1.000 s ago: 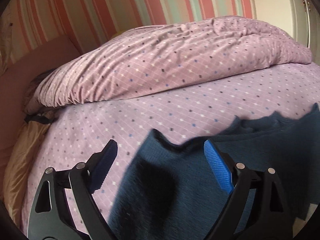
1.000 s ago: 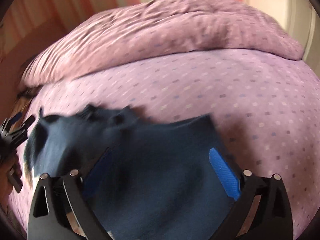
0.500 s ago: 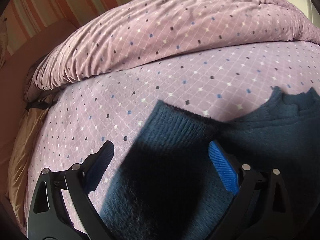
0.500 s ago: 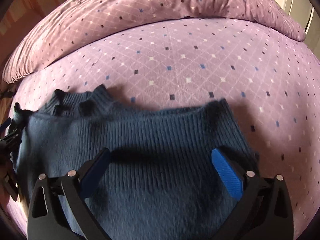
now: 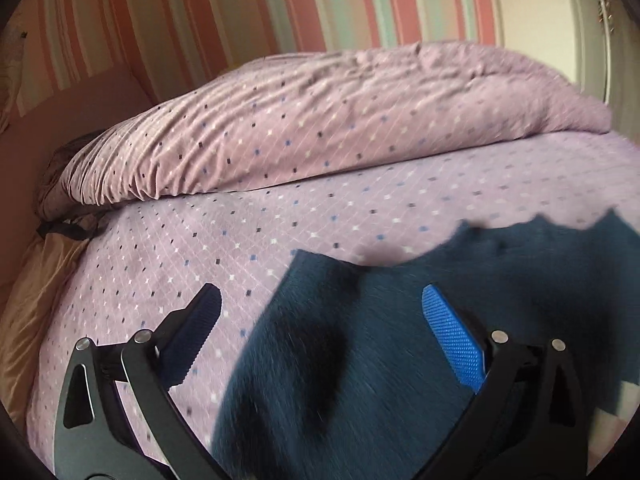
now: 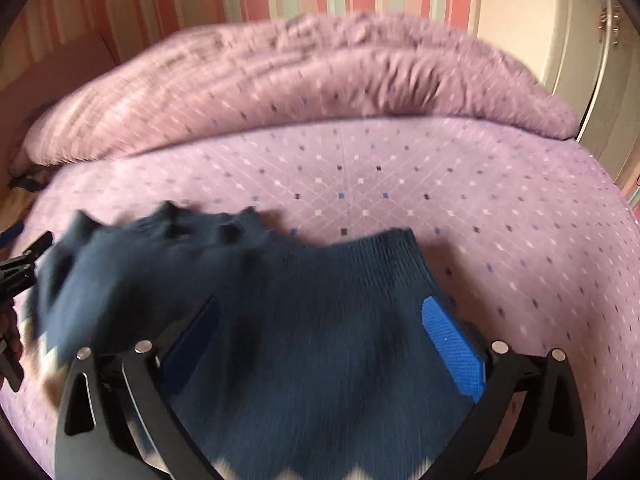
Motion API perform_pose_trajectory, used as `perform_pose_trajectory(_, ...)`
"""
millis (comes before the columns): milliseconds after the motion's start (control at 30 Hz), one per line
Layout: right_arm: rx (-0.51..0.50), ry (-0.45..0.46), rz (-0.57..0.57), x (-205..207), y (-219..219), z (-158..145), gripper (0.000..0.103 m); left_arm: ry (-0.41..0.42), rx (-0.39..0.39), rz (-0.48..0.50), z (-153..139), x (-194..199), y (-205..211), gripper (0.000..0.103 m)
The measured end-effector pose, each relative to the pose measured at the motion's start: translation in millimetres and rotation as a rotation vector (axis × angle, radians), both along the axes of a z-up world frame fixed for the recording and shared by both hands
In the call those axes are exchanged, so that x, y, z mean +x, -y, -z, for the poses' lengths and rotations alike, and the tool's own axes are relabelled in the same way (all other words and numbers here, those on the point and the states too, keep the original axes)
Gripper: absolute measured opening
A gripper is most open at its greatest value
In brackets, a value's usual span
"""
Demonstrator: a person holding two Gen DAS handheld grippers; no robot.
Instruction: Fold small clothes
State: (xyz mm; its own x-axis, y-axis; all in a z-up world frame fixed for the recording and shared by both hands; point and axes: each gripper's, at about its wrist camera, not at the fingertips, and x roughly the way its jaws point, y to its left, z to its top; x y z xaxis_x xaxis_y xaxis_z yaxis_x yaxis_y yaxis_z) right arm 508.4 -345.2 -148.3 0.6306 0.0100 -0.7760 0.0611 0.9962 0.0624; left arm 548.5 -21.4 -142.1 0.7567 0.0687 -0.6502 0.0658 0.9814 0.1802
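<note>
A small dark blue knitted sweater [image 5: 360,352] lies on the lilac dotted bedsheet [image 5: 280,224]. In the left wrist view my left gripper [image 5: 320,320] is open above it, its left finger over bare sheet and its right finger over the knit. In the right wrist view the sweater [image 6: 320,304] fills the foreground, its collar ruffled at the left and a white pattern at its near edge. My right gripper [image 6: 320,328] is open, both fingers over the sweater. Nothing is held. The left gripper's tip [image 6: 24,264] shows at the far left.
A rumpled lilac duvet [image 5: 340,120] is heaped along the far side of the bed. A striped pink wall [image 5: 240,8] stands behind it. A tan cloth [image 5: 24,308] hangs at the bed's left edge. A white door [image 6: 580,40] is at the far right.
Both cameras have tilted up and pulled back, so the wall shows again. The sweater looks blurred and its collar side more ruffled. Both grippers stay open.
</note>
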Motion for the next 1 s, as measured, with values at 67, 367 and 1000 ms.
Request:
perform_pose_trajectory(67,-0.006,0.039,0.002,-39,-5,-8,0.101,0.017,-0.059,0.016,-8,-37,4,0.1)
perform_pose_trajectory(367,-0.064,-0.005,-0.034,-116,-34,41,0.101,-0.038,-0.041,0.013,43,-134,12,0.1)
perform_pose_trajectory(1000,-0.181,-0.03,-0.064,-144,-69,72,0.101,-0.128,-0.073,-0.143,87,-143,-46,0.1)
